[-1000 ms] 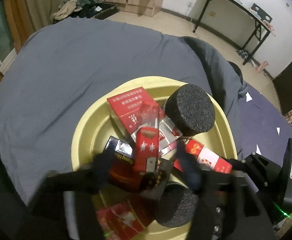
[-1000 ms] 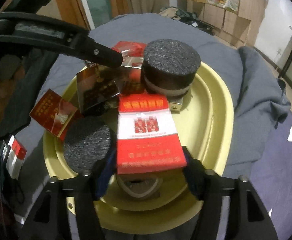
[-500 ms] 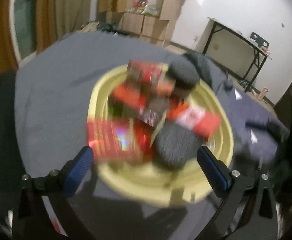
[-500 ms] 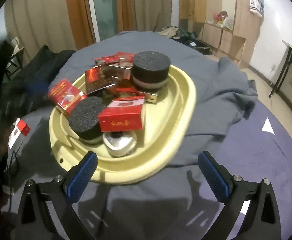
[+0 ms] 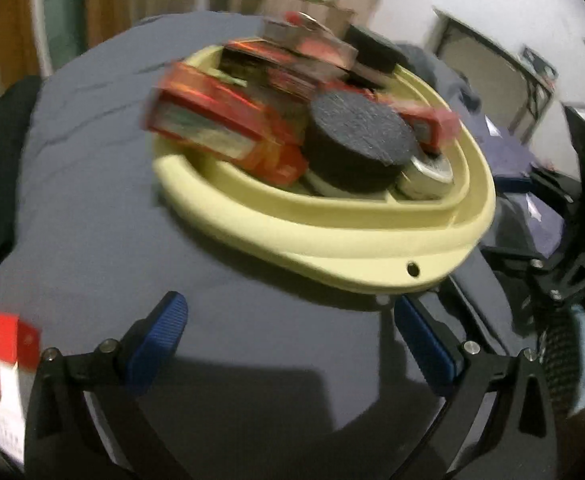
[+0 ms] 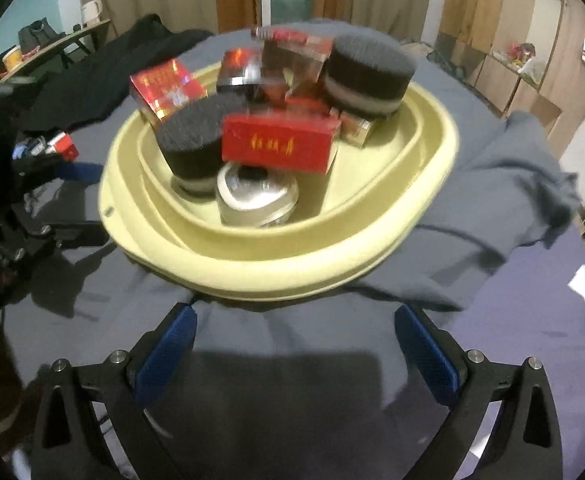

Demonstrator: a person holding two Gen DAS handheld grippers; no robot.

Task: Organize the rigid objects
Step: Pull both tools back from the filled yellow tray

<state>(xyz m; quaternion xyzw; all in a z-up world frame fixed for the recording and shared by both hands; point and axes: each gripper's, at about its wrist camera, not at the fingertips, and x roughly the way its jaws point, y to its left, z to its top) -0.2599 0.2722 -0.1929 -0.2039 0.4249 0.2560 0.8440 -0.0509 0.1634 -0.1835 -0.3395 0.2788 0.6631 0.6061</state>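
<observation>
Fingers (image 5: pixel 154 338) on the left gripper (image 5: pixel 292 340) and right gripper (image 6: pixel 296 344) are both spread wide, holding nothing, hovering just short of the yellow basin (image 6: pixel 292 268). Red boxes (image 6: pixel 278 146) and black foam pucks (image 6: pixel 368 74) are piled loosely in the basin. Bump that rim and I'd bet the top boxes slide off.

Two wrist cameras face the same yellow basin (image 5: pixel 332 240) (image 6: pixel 292 272) from near and low over the grey cloth (image 5: pixel 92 220), each looking along its spread blue-padded fingers from a different side.
</observation>
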